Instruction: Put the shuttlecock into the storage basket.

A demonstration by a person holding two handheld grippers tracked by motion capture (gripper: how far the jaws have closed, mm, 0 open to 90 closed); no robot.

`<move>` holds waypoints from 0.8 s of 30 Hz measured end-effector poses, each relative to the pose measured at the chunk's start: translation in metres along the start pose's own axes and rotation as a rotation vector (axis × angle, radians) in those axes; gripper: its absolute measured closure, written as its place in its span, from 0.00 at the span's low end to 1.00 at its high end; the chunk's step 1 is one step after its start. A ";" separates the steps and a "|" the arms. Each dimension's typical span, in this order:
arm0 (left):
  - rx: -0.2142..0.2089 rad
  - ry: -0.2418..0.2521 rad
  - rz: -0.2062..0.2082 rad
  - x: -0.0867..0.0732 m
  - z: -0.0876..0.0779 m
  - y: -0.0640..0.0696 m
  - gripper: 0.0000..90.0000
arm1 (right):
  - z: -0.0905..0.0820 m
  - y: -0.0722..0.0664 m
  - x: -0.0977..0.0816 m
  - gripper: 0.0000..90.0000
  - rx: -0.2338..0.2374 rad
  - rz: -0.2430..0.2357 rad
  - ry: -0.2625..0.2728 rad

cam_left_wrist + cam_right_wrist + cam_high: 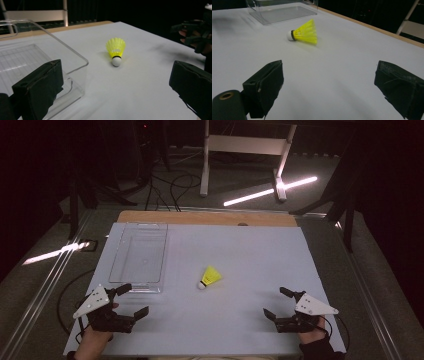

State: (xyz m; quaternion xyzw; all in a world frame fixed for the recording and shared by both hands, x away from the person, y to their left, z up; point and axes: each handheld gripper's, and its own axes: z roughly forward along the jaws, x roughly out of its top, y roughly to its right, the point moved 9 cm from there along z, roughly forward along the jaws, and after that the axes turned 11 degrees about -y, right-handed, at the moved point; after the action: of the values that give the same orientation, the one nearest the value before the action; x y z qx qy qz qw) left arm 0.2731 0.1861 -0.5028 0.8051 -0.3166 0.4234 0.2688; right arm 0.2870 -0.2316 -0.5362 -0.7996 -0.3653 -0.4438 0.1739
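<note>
High view showed a yellow shuttlecock (210,277) lying on its side near the middle of the white counter (240,255), its white cork tip pointing toward the person and slightly left, its skirt pointing away and to the right. A clear plastic bin (139,255) stood just to its left, apart from it. The left tool (131,301) and the right tool (278,304) both rested low near the counter's near edge, each held in a hand, jaws spread wide and empty; the shuttlecock lay ahead of and between them, somewhat nearer the left one by my reading. Left gripper view had the shuttlecock (116,51) ahead and slightly right of centre, cork end facing the camera, so its long axis ran nearly along that tool's line of sight, with the bin (45,57) close on the left beside one jaw. Right gripper view put the shuttlecock (304,33) ahead and to the left, lying broadside with the cork at left, the bin (282,10) beyond it; a grasp across the skirt looked easier from this side.
</note>
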 end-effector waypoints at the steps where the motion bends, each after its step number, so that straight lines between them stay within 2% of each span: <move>1: 0.000 0.000 0.000 0.000 0.000 0.000 0.00 | 0.000 0.000 0.000 0.10 0.000 0.000 0.000; 5: -0.015 -0.054 0.049 0.007 -0.001 0.003 0.00 | 0.000 -0.001 0.000 0.10 -0.001 0.003 -0.001; 7: -0.028 -0.069 0.058 0.010 -0.002 0.004 0.00 | -0.001 0.000 0.001 0.10 0.000 -0.001 0.004; 12: -0.045 -0.164 0.105 0.012 0.000 0.007 0.00 | 0.000 0.001 0.000 0.10 -0.001 0.003 -0.001; 16: -0.065 -0.193 0.115 0.018 -0.001 0.009 0.00 | -0.001 0.000 0.001 0.10 0.000 0.005 0.000; 18: -0.063 -0.212 0.134 0.021 -0.001 0.010 0.00 | -0.001 0.000 0.000 0.10 0.001 0.005 0.001; 24: -0.094 -0.281 0.162 0.027 -0.001 0.015 0.00 | -0.001 -0.001 0.002 0.10 -0.002 -0.004 0.005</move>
State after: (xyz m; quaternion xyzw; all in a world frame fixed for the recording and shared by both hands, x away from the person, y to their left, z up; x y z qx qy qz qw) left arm 0.2731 0.1696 -0.4767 0.8147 -0.4345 0.3118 0.2241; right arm 0.2864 -0.2311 -0.5341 -0.7980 -0.3659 -0.4464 0.1731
